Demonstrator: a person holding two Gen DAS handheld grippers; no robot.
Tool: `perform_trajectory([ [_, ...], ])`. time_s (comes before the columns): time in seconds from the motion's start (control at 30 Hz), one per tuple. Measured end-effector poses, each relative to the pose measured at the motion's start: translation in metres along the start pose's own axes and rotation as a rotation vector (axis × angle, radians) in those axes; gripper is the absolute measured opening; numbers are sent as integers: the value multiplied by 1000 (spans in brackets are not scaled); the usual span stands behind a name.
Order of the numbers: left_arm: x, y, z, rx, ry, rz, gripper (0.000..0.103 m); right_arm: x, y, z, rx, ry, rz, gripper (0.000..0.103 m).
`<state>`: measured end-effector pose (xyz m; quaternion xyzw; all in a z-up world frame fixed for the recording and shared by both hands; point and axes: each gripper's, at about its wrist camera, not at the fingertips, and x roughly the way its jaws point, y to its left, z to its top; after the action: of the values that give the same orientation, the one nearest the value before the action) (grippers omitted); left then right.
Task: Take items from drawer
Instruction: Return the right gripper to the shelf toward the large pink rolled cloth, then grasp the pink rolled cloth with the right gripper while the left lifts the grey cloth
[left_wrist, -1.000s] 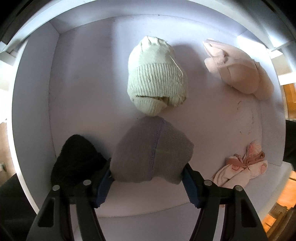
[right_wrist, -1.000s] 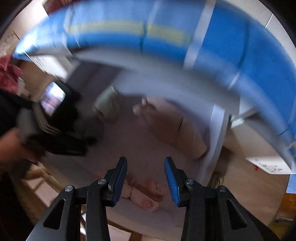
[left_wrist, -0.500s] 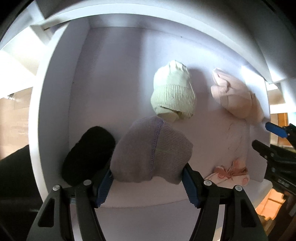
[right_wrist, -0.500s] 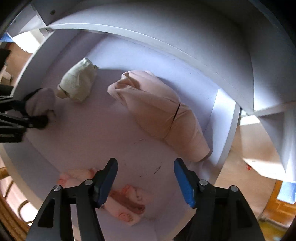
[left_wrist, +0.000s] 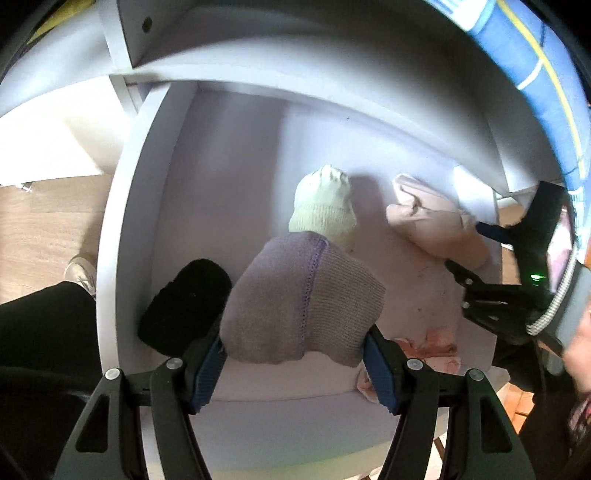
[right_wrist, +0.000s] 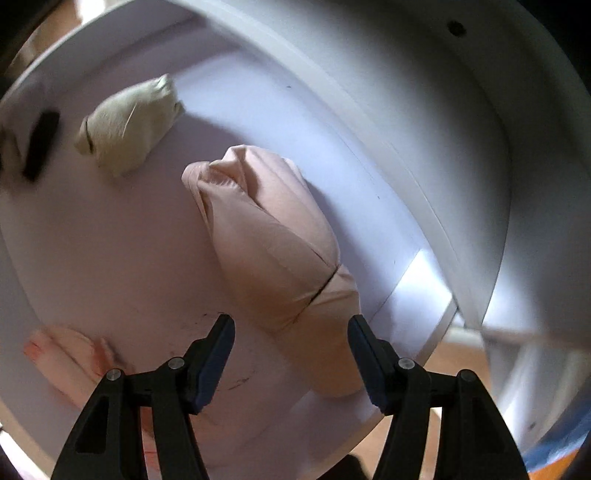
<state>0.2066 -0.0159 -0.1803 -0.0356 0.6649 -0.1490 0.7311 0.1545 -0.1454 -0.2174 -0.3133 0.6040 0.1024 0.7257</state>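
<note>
- Black bundle (left_wrist: 186, 302): a dark rolled item that lies in the drawer (left_wrist: 122, 221) against its left wall, just left of the left gripper's fingers and untouched. By my reading it waits for a later trip.
- Left gripper (left_wrist: 293, 360): its two blue pads pinch the mauve knitted bundle (left_wrist: 306, 306) from either side, and the cloth bulges out above the pads. The bundle appears clear of the drawer floor, so I judge this half of the step to be the carry-out. The next move calls for a firm squeeze while the bundle is carried up over the front rim.
- Pale green knitted bundle (left_wrist: 325, 206): it rests toward the back of the drawer, partly hidden behind the held bundle in the left view, and apart from the pink one.
- Small pink patterned socks (left_wrist: 436, 341): they lie near the front right corner, half hidden behind the left gripper's right finger.
- Pink folded garment (right_wrist: 273, 258): it lies along the right side of the drawer, close to the right wall.
- Right gripper (right_wrist: 291, 360): the jaws stand spread and straddle the near end of the pink garment; the pads do not yet press on it. The next move calls for settling lower around the cloth, then squeezing enough soft fabric that it does not slip out on the lift.
</note>
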Motion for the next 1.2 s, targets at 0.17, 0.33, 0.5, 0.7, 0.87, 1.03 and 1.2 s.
perform_trajectory([
  [0.17,-22,2,-6,37,-40,-6,69,9,0,8,-32,-1,-3,67],
  [0.33,-45,2,-10,59,-80,-27,69,19,7,12,-30,6,-1,73],
  [0.5,-60,-2,-18,95,-110,-34,69,27,8,14,-19,21,-10,74],
  [0.7,-73,-15,-30,165,-128,-52,69,26,21,15,4,46,18,75],
  [0.87,-105,-31,-40,251,-198,-74,69,18,29,11,44,50,98,75],
  [1.03,-146,-39,-52,318,-256,-98,69,19,20,15,91,64,88,75],
  [1.2,-191,-42,-55,329,-329,-123,69,28,16,9,196,129,159,70],
])
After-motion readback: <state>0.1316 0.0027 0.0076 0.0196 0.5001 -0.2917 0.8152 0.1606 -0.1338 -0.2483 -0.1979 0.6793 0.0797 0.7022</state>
